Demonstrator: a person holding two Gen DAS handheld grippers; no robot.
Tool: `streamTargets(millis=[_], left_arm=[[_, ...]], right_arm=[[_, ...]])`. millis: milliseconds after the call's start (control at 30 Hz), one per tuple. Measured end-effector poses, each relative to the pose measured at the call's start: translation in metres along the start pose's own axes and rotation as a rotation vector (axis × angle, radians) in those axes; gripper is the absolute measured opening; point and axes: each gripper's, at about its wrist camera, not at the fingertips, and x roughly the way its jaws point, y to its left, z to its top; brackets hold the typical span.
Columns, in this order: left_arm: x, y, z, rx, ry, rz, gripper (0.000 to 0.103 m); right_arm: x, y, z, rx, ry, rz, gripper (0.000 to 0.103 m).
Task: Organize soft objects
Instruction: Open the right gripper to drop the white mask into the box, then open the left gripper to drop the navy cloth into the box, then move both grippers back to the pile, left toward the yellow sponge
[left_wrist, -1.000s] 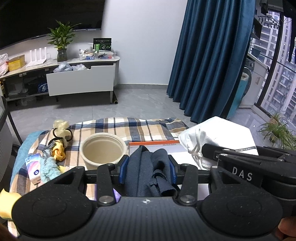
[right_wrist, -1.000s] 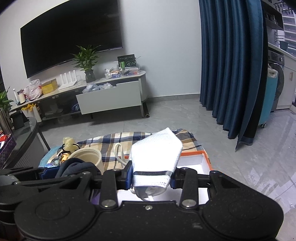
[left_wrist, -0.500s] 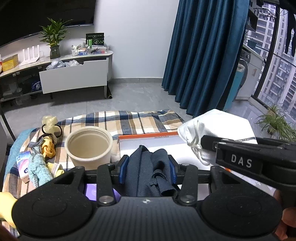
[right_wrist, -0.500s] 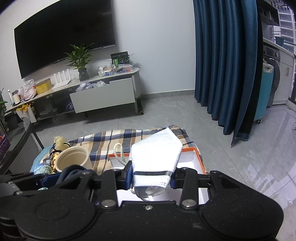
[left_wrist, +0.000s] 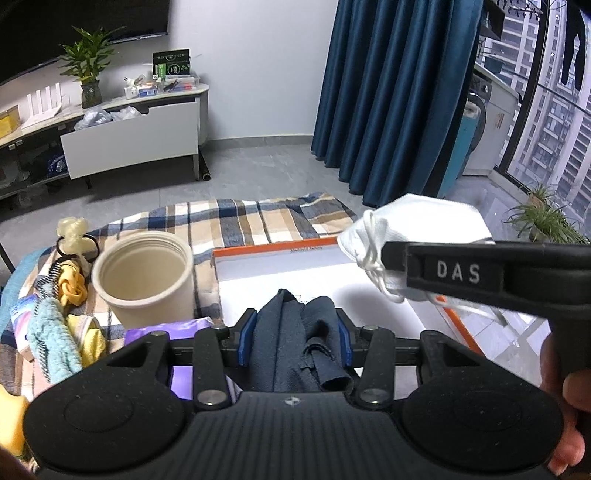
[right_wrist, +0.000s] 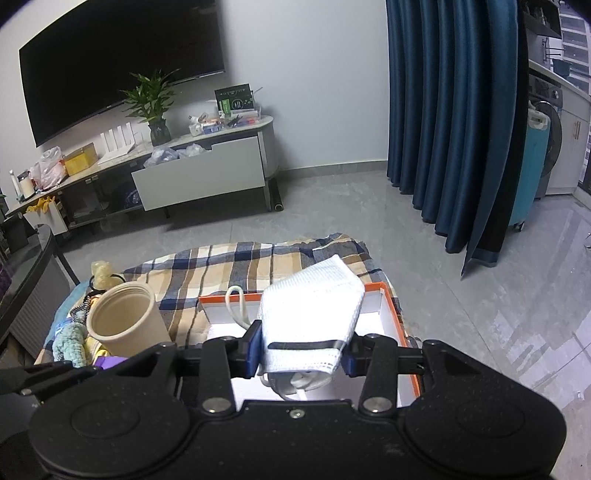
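Since the earlier frame both grippers have come lower over the white box (right_wrist: 391, 306), where the left gripper (left_wrist: 293, 328) clenches the limp dark cloth (left_wrist: 291, 343) at its bunched middle, and the right gripper (right_wrist: 301, 350), its jaws opening, has the light, soft mask (right_wrist: 314, 306) between them.

**Both grippers loaded, right one loosening**

The left gripper (left_wrist: 293, 334) points downward, its blue pads clamped on a bunched dark navy cloth (left_wrist: 295, 343). The right gripper (right_wrist: 301, 349), alongside and tilted likewise, is opening its jaws with a white folded face mask (right_wrist: 310, 306) between them.
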Motion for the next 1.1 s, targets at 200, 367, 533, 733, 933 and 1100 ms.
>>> streamTargets(millis=[200,367,533,733,933,1100], left_arm=[[0.008,-0.007,0.000,0.012,0.012,-0.025,0.046],[0.010,-0.009,-0.001,0.006,0.018,-0.061,0.052],[0.002,-0.010,0.000,0.004,-0.008,-0.074,0.070],[-0.012,0.000,0.004,-0.027,-0.040,-0.040,0.074],[-0.036,0.017,0.006,-0.059,-0.068,0.030,0.081],[-0.053,0.034,0.007,-0.083,-0.087,0.087,0.084]], right_arm=[[0.004,-0.007,0.003,0.016,0.001,-0.002,0.061],[-0.006,-0.012,0.004,0.031,-0.030,-0.004,0.061],[-0.016,-0.013,0.004,0.049,-0.051,-0.006,0.061],[-0.032,-0.004,0.002,0.036,-0.082,0.002,0.061],[-0.048,0.004,0.001,0.032,-0.117,-0.012,0.061],[-0.052,0.015,-0.003,0.023,-0.112,0.020,0.061]])
